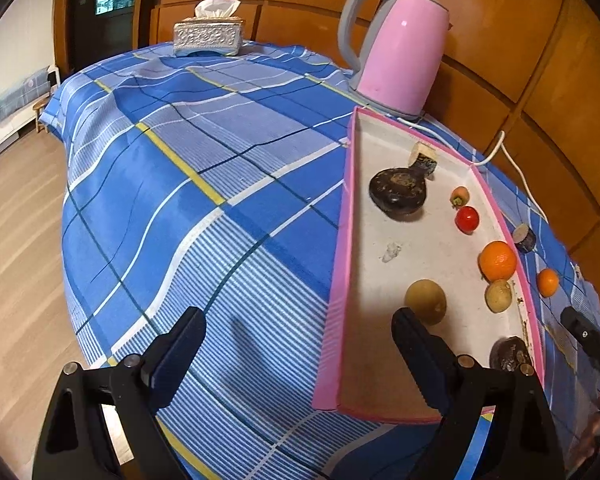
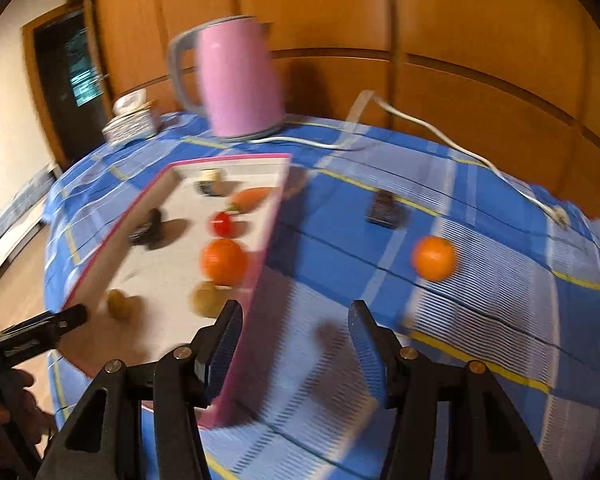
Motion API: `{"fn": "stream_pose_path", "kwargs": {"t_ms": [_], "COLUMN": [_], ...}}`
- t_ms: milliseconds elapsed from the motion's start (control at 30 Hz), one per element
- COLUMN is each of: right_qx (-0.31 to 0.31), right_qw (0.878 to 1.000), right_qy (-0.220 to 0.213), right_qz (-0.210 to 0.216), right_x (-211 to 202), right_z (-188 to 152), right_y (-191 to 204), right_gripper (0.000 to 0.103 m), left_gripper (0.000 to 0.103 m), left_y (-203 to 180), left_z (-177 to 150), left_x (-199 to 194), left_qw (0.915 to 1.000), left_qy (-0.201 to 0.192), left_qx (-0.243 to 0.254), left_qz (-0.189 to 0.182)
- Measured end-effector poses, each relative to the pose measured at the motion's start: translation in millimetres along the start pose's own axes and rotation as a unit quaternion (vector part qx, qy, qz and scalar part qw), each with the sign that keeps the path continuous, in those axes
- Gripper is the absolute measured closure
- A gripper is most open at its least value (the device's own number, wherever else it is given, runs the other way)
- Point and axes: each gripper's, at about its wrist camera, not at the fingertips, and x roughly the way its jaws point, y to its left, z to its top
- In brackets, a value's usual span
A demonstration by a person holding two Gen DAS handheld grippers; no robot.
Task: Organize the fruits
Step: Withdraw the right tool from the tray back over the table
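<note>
Both grippers – left gripper [image 1: 298, 354], right gripper [image 2: 294, 344] – gape wide, holding nothing; motion blur smears the pink-rimmed white cardboard tray [image 2: 274, 220] – a small orange mandarin [image 2: 435, 258] lies right of it.

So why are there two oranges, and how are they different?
The orange in the tray lies inside the pink-rimmed tray, touching a small yellowish fruit. The orange on the cloth lies outside the tray on the blue checked tablecloth, with nothing touching it. In the left wrist view the one in the tray looks larger, though it is also nearer there. Both are round, bright orange and not held.
</note>
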Motion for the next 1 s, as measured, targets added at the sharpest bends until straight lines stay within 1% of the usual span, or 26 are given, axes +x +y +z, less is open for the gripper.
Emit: {"fn": "stream_pose_path", "kwargs": {"t_ms": [100, 167, 233, 300, 333, 367, 400, 433, 500, 567, 667, 767, 833, 900, 1000], "right_qx": [0.038, 0.072, 0.103, 0.141, 0.16, 0.188, 0.208, 0.223, 0.264, 0.295, 0.322, 0.33, 0.331, 0.333, 0.335], "right_qw": [0.999, 0.995, 0.988, 0.977, 0.97, 0.958, 0.948, 0.941, 0.917, 0.897, 0.875, 0.869, 0.868, 0.868, 0.869], "right_qy": [0.002, 0.005, 0.01, 0.013, 0.014, 0.016, 0.018, 0.019, 0.024, 0.022, 0.023, 0.014, 0.011, 0.009, 0.006], "right_qz": [-0.038, -0.071, -0.111, -0.157, -0.182, -0.218, -0.24, -0.255, -0.297, -0.33, -0.361, -0.369, -0.369, -0.368, -0.364], "right_x": [-1.8, -3.2, -5.6, -9.9, -12.2, -15.9, -18.8, -21.6, -28.8, -36.3, -42.0, -44.8, -48.4, -49.8, -49.7], "right_z": [-6.3, -14.6, -24.0, -35.1, -40.9, -49.0, -55.4, -59.6, -70.5, -80.0, -89.4, -93.5, -96.4, -97.5, -98.0], "right_y": [-30.8, -57.4, -82.2, -110.0, -123.5, -141.5, -154.6, -164.9, -189.0, -206.5, -221.5, -227.7, -225.8, -225.5, -224.9], "right_gripper": [0.047, 0.047, 0.047, 0.047, 0.047, 0.047, 0.047, 0.047, 0.047, 0.047, 0.047, 0.046, 0.044, 0.043, 0.04], "left_gripper": [0.009, 0.009, 0.009, 0.009, 0.009, 0.009, 0.009, 0.009, 0.009, 0.009, 0.009, 0.009, 0.01, 0.01, 0.014], "left_y": [-2.1, -3.4, -4.9, -6.3, -7.7, -8.5, -10.7, -12.4, -16.4, -22.0, -32.8, -49.9, -66.2, -81.6, -104.0], "left_z": [1.3, 2.9, 5.2, 7.7, 9.8, 10.7, 12.9, 14.4, 18.5, 22.8, 29.2, 36.8, 44.3, 50.1, 59.3], "left_x": [-0.8, -1.3, -2.7, -4.7, -5.6, -6.4, -7.5, -8.6, -11.3, -13.4, -15.9, -18.5, -17.7, -16.6, -12.2], "left_qw": [1.0, 1.0, 0.9999, 0.9999, 0.9998, 0.9998, 0.9997, 0.9996, 0.9993, 0.999, 0.9983, 0.9967, 0.9946, 0.9925, 0.9889], "left_qy": [-0.002, -0.004, -0.007, -0.011, -0.013, -0.014, -0.016, -0.018, -0.02, -0.021, -0.021, -0.023, -0.018, -0.017, -0.008], "left_qx": [0.004, 0.005, 0.008, 0.01, 0.013, 0.016, 0.02, 0.023, 0.028, 0.037, 0.05, 0.069, 0.085, 0.1, 0.115], "left_qz": [-0.003, -0.004, -0.004, -0.004, -0.004, -0.004, -0.004, -0.005, -0.011, -0.013, -0.023, -0.034, -0.057, -0.068, -0.094]}}
